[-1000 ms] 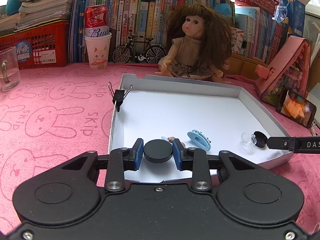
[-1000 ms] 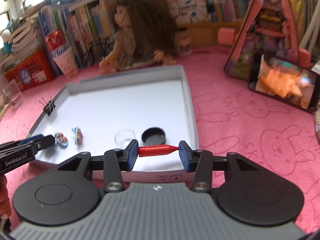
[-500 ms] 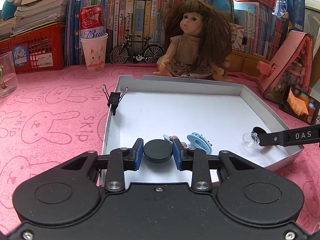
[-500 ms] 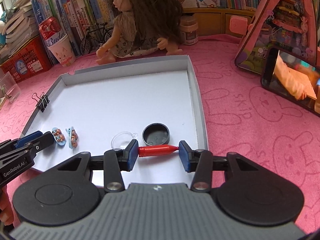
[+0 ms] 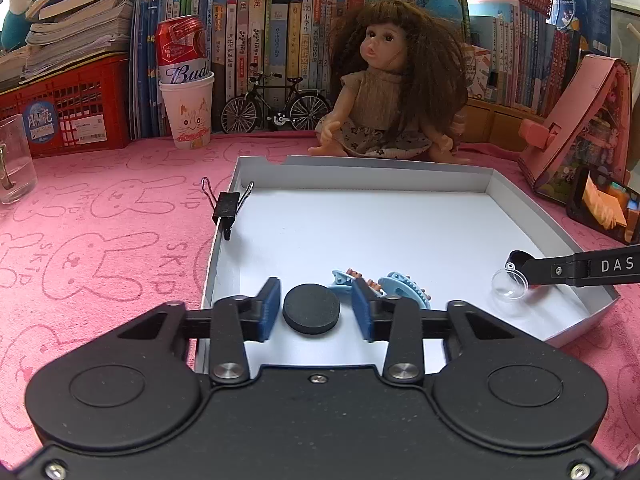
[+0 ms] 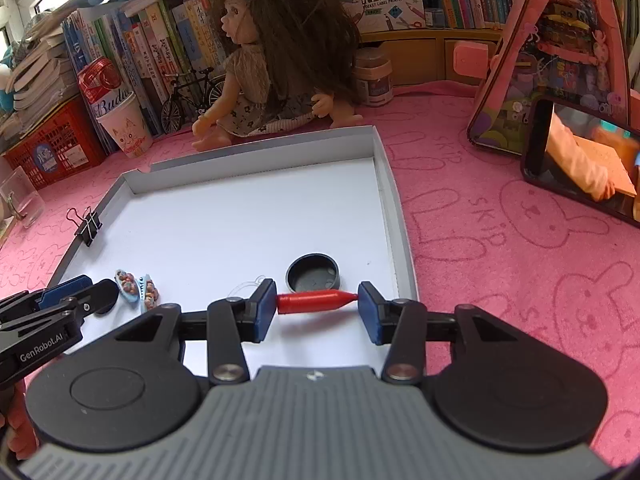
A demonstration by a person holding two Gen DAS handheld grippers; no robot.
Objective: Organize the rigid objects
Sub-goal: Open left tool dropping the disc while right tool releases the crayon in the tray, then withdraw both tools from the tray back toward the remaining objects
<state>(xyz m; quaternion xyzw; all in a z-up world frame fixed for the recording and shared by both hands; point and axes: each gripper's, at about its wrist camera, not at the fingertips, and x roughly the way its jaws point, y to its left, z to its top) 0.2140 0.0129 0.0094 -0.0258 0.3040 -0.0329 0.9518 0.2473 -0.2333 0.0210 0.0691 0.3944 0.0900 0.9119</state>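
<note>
The glass mug (image 5: 14, 160) is cut by the frame's left edge; the blue hair clips (image 5: 402, 286) sit partly hidden behind the left jaws.

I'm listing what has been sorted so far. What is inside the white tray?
Inside the white tray: two blue hair clips, a black cup-shaped cap, a clear dome and a black disc. A binder clip grips the rim. The grippers cover the tray's near edge.
</note>
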